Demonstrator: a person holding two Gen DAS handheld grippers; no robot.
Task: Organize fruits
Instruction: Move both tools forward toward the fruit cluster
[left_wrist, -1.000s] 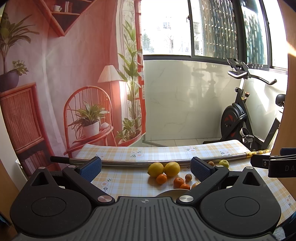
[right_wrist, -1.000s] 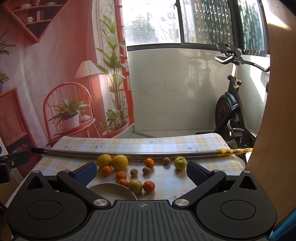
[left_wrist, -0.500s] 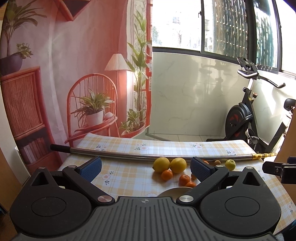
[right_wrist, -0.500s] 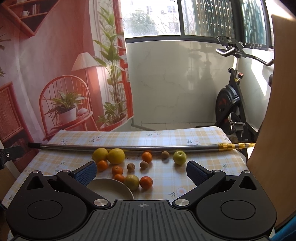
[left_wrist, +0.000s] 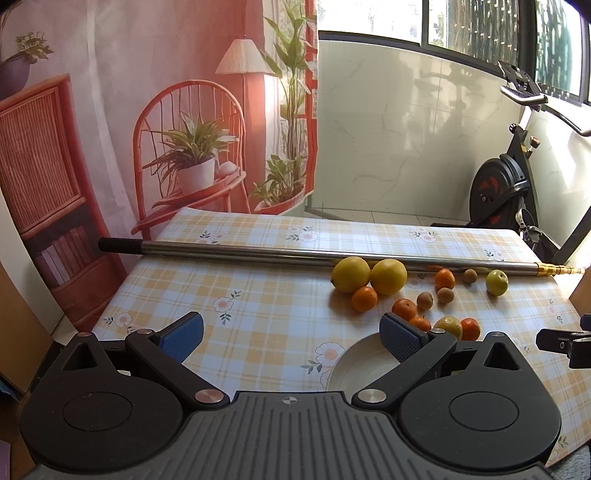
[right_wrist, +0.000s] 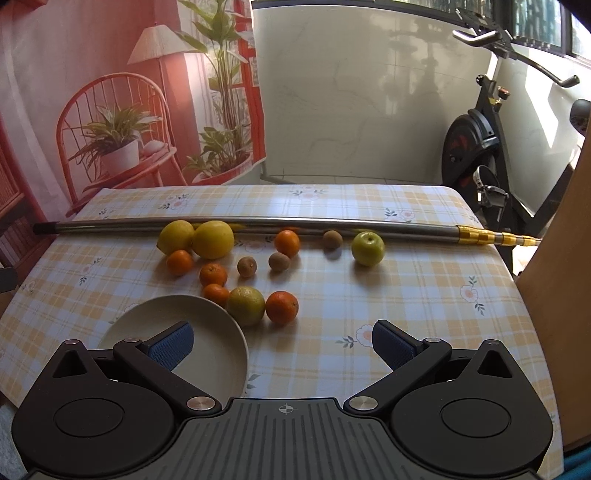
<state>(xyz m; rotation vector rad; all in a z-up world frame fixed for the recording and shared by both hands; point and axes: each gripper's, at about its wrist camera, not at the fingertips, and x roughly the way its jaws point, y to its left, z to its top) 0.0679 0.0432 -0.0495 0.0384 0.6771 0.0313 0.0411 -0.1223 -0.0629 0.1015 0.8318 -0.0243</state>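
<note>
Plaid tablecloth (right_wrist: 406, 295), round fruits (right_wrist: 245, 305), smooth plate (right_wrist: 221, 354)

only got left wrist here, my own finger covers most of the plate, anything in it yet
observer: No. In the right wrist view the plate is empty; all the fruit lies on the tablecloth.
operator: what's nearest its rim
observer: A small orange and a yellow-green fruit sit right at its far rim.
operator: right jaws holding anything
observer: No, the right gripper is open with nothing between its jaws.
</note>
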